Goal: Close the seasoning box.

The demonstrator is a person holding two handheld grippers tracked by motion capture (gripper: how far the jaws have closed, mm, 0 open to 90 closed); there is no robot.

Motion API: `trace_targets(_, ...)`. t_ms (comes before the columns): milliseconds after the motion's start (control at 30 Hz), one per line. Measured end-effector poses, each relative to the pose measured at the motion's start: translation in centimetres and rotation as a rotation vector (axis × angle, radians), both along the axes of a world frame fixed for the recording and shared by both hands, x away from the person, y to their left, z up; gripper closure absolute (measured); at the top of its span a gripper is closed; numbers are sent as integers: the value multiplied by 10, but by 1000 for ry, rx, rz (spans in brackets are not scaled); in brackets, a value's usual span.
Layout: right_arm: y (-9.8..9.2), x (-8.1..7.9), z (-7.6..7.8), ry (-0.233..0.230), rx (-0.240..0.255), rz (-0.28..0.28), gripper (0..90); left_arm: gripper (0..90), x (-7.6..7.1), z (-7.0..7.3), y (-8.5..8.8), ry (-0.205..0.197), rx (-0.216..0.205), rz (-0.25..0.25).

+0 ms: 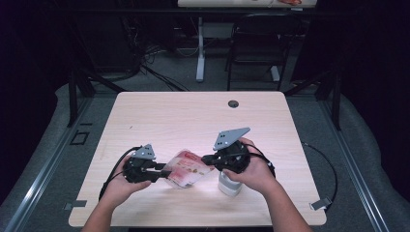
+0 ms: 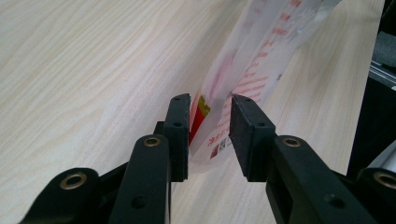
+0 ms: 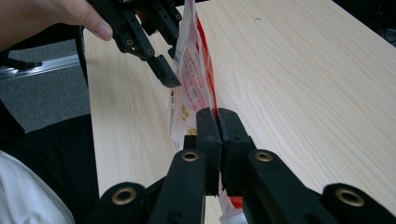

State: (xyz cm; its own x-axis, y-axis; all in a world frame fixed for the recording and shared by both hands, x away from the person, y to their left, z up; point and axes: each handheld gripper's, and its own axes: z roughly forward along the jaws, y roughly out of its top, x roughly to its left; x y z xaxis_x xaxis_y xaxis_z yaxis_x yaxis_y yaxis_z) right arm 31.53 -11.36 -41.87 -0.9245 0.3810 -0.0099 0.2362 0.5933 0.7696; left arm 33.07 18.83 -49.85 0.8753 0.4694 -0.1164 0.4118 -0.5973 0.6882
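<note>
Forearms enter from the near table edge in the high view. Left gripper (image 1: 162, 172): jaws stand narrow around one end of the plastic bag (image 1: 186, 168), a gap visible at one black pad in the left gripper view. Bag: thin, translucent, glossy, red print, stretched between both tools above the front-centre of the table (image 1: 193, 116). Right gripper (image 1: 207, 158): jaws clamped flat on the opposite end. White cylindrical container (image 1: 228, 185) stands beneath the right hand. Pale wood-grain top lies bare behind, rounded corners, round hole (image 1: 233, 104) near the far edge.

A pale wooden table (image 1: 193, 116) is set on grey carpet (image 1: 58, 159). A dark chair (image 1: 256, 43) and tangled cables (image 1: 145, 53) are seen behind it.
</note>
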Motion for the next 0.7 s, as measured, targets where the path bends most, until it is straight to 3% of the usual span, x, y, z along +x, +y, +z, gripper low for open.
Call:
trace_targets(367,7,1,8,-21,0,6,877,693,1,-5,-5,18,13,-14)
trace_targets(700,17,2,7,-15,23,21,852,614,-3,8,5,-6,-44,-15)
